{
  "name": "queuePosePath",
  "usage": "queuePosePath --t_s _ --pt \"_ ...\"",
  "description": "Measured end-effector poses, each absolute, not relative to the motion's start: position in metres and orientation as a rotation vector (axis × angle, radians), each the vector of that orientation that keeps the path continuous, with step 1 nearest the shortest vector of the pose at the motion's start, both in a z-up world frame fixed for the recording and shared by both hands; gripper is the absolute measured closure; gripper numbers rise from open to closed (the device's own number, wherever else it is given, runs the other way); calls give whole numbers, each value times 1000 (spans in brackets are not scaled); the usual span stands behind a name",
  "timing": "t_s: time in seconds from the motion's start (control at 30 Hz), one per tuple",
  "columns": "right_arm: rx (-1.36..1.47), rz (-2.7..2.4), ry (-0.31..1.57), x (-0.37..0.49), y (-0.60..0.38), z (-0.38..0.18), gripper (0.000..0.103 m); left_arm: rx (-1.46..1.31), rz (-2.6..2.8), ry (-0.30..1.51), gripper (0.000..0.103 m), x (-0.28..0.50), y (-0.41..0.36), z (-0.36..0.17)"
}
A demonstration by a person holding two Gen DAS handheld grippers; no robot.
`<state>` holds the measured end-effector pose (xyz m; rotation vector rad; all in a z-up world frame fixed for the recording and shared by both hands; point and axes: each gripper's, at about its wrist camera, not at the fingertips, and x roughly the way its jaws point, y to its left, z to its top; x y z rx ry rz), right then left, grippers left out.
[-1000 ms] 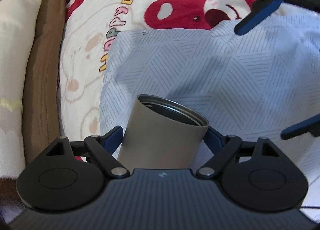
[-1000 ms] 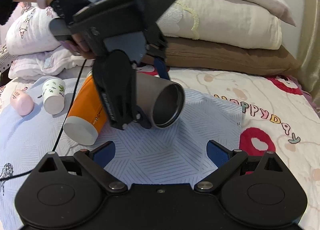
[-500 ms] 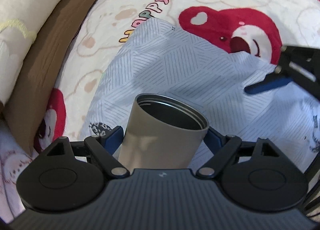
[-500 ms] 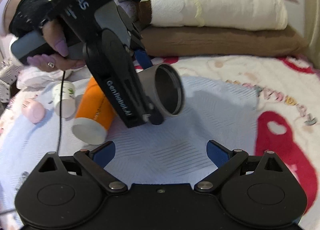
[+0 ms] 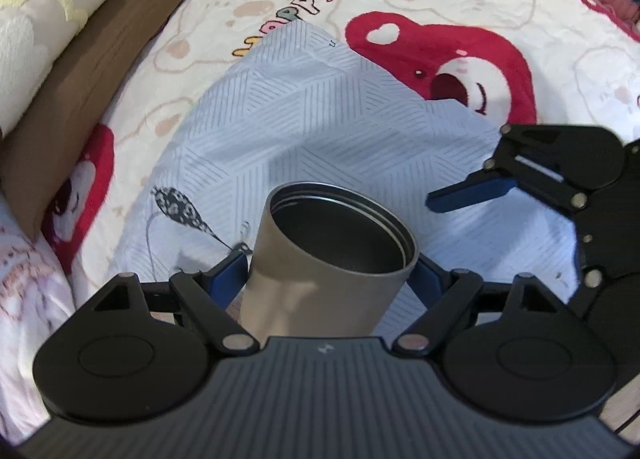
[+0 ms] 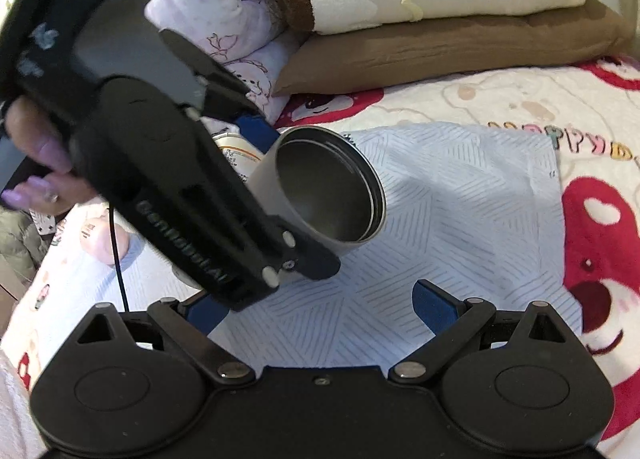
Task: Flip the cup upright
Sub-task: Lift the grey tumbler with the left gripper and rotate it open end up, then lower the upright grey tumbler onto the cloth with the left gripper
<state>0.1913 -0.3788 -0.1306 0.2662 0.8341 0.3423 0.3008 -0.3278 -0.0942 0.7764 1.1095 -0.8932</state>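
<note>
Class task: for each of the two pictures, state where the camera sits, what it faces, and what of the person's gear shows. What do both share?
Left wrist: rides the left claw, facing along the grey metal cup it grips.
Right wrist: rides the open right claw, facing the pillows; left hand shows.
Shared: cup, pale blue striped cloth.

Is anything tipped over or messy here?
Yes. The grey metal cup is not upright: the left gripper holds it tilted in the air above the blue cloth. Nothing looks spilled, and the cup looks empty inside.
</note>
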Motion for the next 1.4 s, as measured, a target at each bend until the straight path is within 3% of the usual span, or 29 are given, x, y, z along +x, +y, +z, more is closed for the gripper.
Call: queuePosePath --t_s 0.4,0.73,0.83,1.4 --pt "298 399 861 192 -361 -132 4 506 -870 1170 18 297 -294 -89" --pt "352 424 891 196 -354 -142 12 285 -882 1188 19 284 -261 -90" --pt "341 413 877 192 -350 -137 19 225 -884 1192 20 276 -250 -92" --pt "221 486 893 139 -277 -101 20 58 -817 1110 20 201 -146 -70"
